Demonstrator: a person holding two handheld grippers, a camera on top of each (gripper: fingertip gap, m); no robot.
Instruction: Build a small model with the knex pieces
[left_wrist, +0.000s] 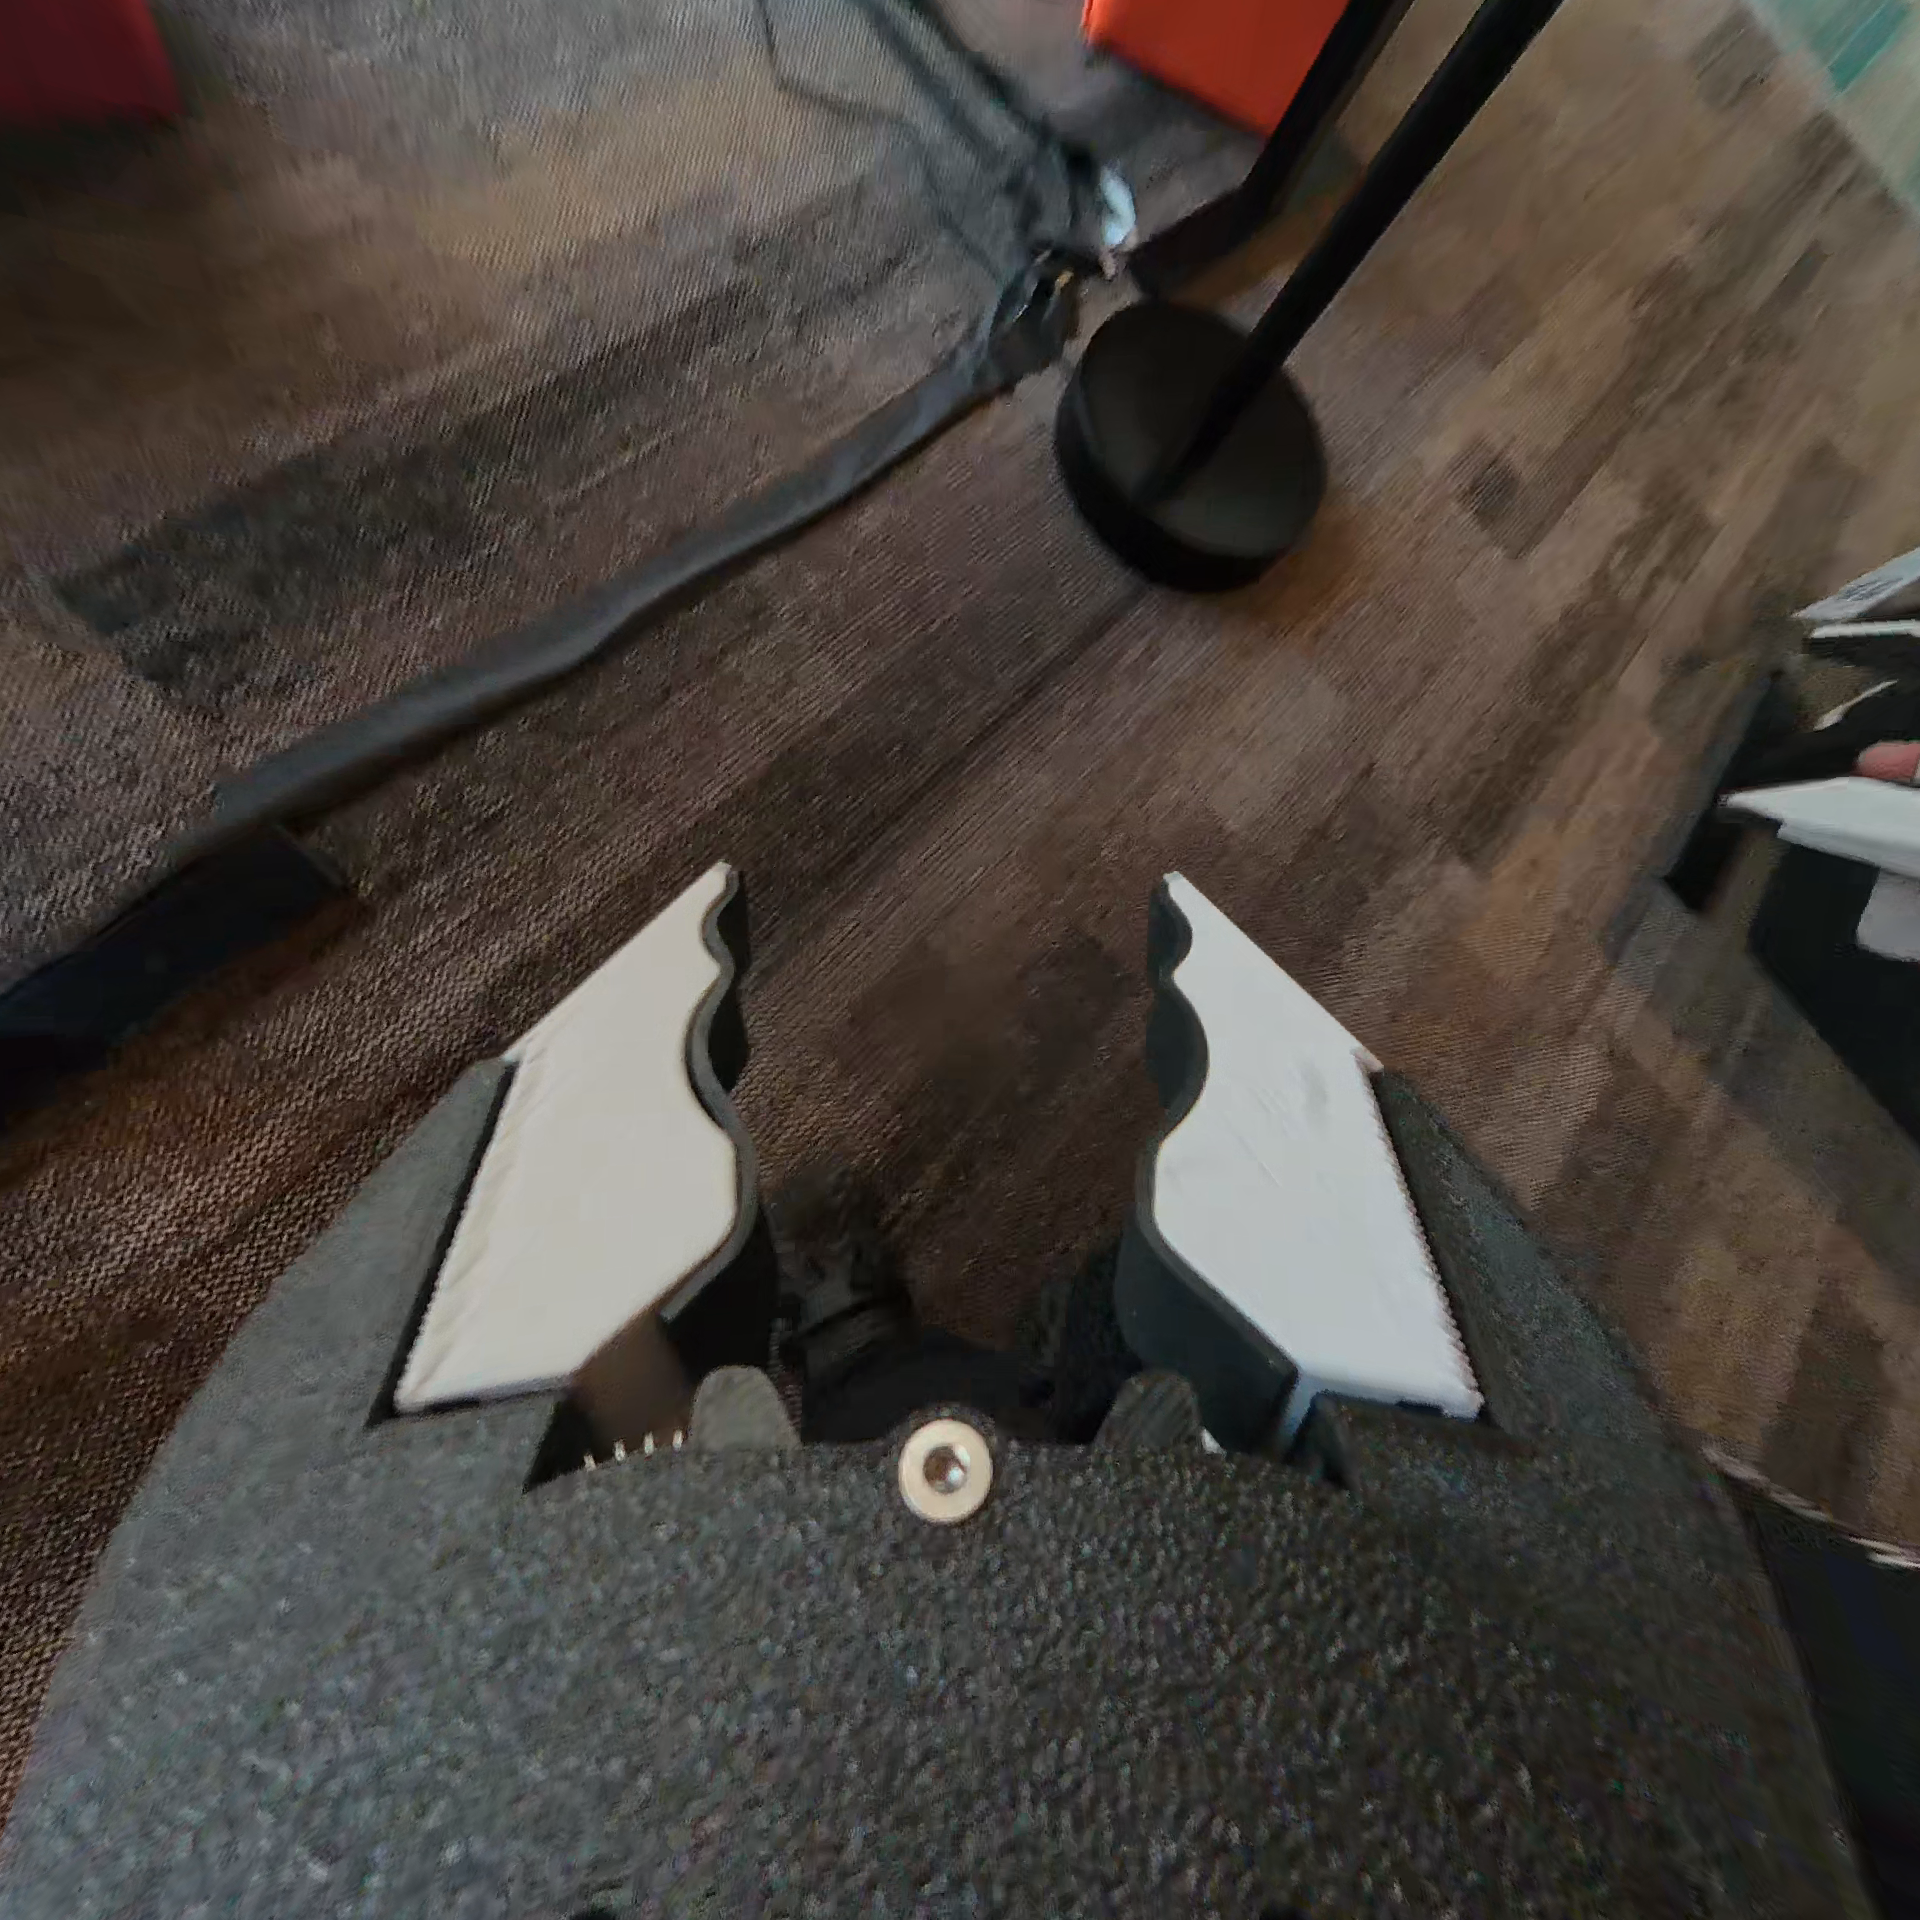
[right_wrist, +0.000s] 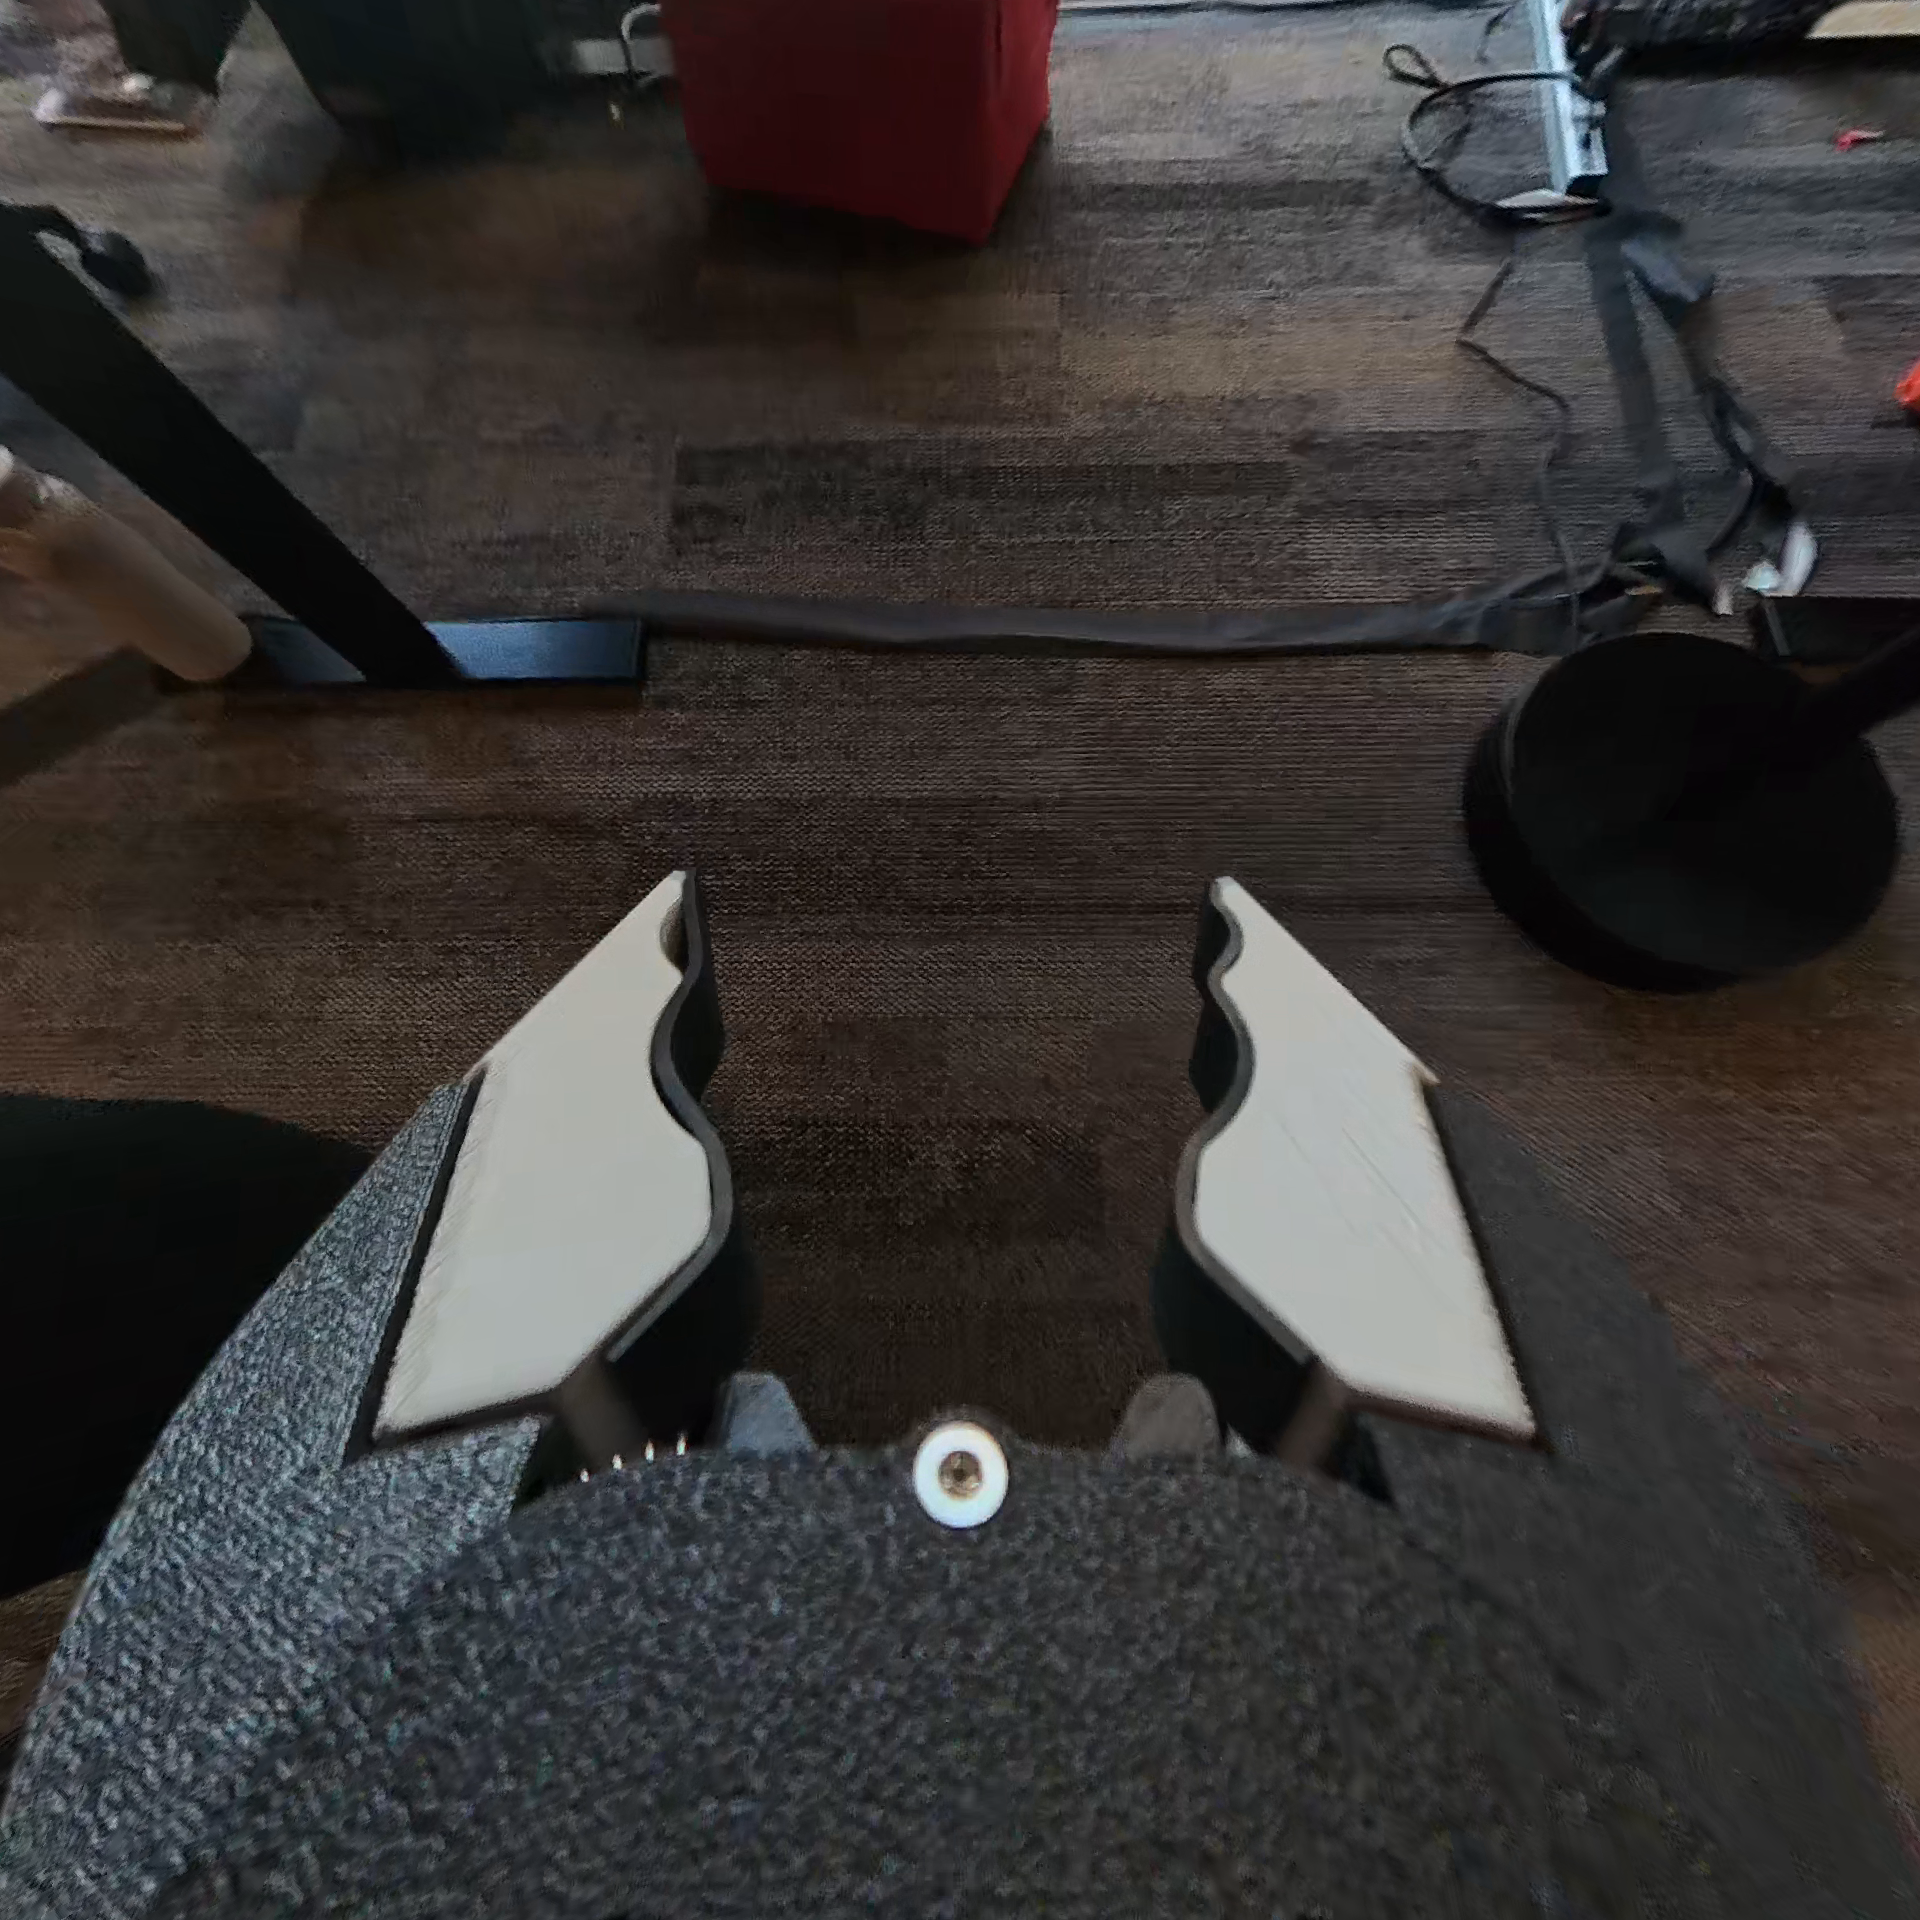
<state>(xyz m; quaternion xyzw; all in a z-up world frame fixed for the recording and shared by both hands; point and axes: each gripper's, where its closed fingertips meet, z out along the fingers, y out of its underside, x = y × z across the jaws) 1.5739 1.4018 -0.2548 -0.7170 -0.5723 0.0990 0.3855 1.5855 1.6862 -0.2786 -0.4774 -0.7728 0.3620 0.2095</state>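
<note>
My left gripper (left_wrist: 948, 883) is open and empty, its white fingers pointing down at brown carpet (left_wrist: 883, 748). A round black stand base (left_wrist: 1190, 447) with a thin black pole lies ahead of it, apart from the fingers. My right gripper (right_wrist: 951, 888) is open and empty too, held above the carpet (right_wrist: 935, 790). The same black base (right_wrist: 1683, 821) sits to its right. A black cable sleeve (right_wrist: 1091, 629) runs across the floor ahead of it and also shows in the left wrist view (left_wrist: 582, 665).
A red cube seat (right_wrist: 868, 104) stands far ahead. A black table leg and foot (right_wrist: 312, 582) are at the left. Loose black cables (right_wrist: 1662, 416) and a metal rail (right_wrist: 1574, 114) lie at the right. An orange block (left_wrist: 1205, 36) and the other gripper's white parts (left_wrist: 1849, 831) show in the left wrist view.
</note>
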